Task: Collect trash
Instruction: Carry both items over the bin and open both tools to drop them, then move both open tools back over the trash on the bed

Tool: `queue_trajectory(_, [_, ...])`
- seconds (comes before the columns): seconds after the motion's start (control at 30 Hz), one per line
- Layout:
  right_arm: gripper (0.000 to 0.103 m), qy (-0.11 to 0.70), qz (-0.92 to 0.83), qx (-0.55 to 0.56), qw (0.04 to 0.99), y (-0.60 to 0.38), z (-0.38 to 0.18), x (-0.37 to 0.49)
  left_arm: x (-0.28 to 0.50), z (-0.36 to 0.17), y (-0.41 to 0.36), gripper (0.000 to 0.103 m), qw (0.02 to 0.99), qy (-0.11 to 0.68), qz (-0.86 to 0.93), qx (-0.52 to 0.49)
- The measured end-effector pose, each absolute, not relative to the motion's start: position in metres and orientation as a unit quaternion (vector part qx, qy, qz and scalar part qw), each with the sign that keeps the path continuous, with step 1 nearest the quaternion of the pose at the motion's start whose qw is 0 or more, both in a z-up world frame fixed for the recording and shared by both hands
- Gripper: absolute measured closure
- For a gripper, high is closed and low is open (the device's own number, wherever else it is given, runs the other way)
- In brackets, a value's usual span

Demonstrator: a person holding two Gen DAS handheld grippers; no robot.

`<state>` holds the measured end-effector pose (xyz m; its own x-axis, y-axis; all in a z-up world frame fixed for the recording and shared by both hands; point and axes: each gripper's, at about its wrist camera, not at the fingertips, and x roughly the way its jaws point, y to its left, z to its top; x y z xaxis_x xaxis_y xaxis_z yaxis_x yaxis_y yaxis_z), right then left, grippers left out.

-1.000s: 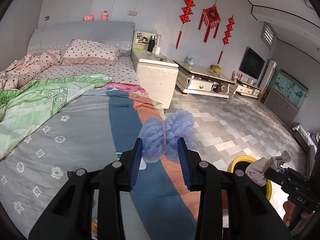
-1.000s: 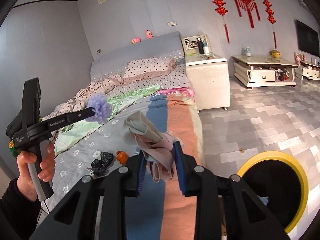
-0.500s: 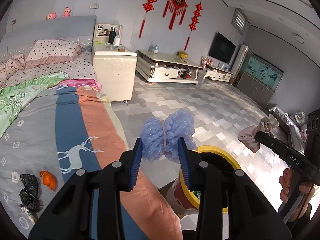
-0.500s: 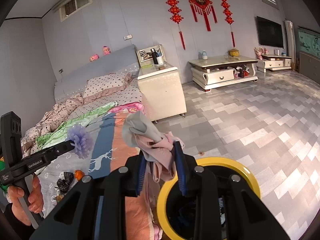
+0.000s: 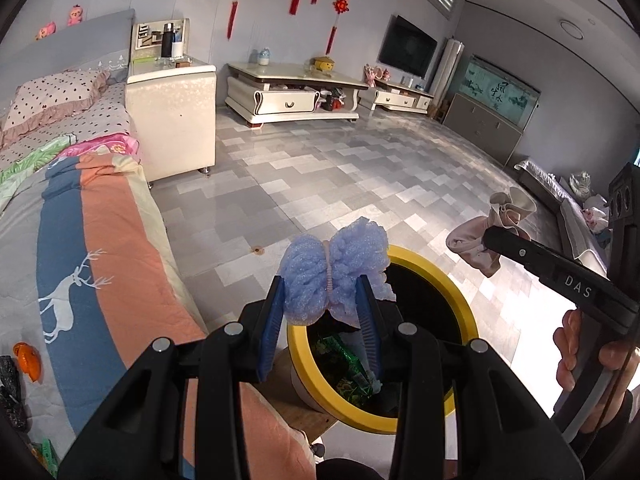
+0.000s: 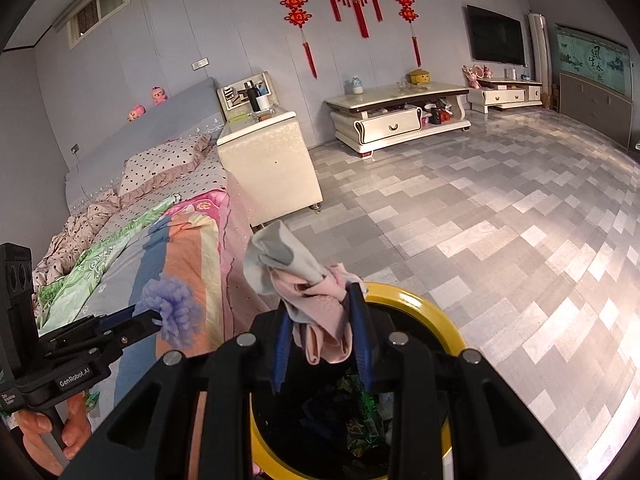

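Left hand-held gripper (image 5: 326,322) clenched on a blue-purple foam net puff (image 5: 334,270), pink band round its middle, blue pads pressing both sides; puff sits over the near-left rim of the yellow-rimmed trash bin (image 5: 452,280). Right hand-held gripper (image 6: 322,340) clenched on a crumpled cloth wad (image 6: 312,292), pink with a grey-white part sticking up past the fingertips; wad hangs over the bin (image 6: 420,300) opening, near its back-left rim. Bin stands on the tiled floor (image 5: 320,168) just beside the bed's (image 5: 100,248) side edge; green wrappers (image 5: 344,364) and other dark litter already inside. In the right wrist view the left gripper shows at the left edge, a person's hand (image 6: 52,428) on its handle, puff above the bed's side edge. In the left wrist view the right gripper comes in from the right edge, fingers (image 5: 576,344) wrapped on the handle, cloth wad above the floor just past the bin's far-right rim. On the bed near the left edge of that view: orange scrap (image 5: 28,360) and black crumpled bits (image 5: 10,396), lying close together on the grey quilt. White bedside cabinet (image 5: 172,116) stands at the bed's head end.
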<state>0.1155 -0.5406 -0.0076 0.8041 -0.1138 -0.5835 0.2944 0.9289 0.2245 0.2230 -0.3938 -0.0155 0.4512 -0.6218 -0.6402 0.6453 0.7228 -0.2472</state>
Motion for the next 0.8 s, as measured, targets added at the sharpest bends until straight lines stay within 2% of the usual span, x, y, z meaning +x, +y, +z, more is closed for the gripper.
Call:
queue_trajectory(0.4, [0.077,0.321,-0.136,0.167,0.922,-0.561,-0.044,0.117,0.223,-0.067,-0.442,0.066,0.824,0.403,-0.397,0.021])
queue_trajectory(0.57, [0.076,0.318,-0.143,0.174,0.921,-0.568,-0.045,0.114,0.227,-0.07,-0.443,0.059,0.824,0.403,-0.397,0.01])
queue_trajectory(0.67, [0.07,0.313,-0.148,0.175,0.922,-0.57,-0.042,0.111,0.226,-0.068,-0.439,0.051,0.827,0.4,-0.395,0.007])
queue_trajectory(0.73, [0.059,0.308,-0.155,0.176,0.922,-0.571,-0.039,0.109,0.225,-0.066,-0.435,0.046,0.828,0.399,-0.394,0.003])
queue_trajectory(0.8, [0.056,0.304,-0.16,0.177,0.922,-0.57,-0.037,0.107,0.227,-0.067,-0.431,0.042,0.828,0.4,-0.392,-0.001])
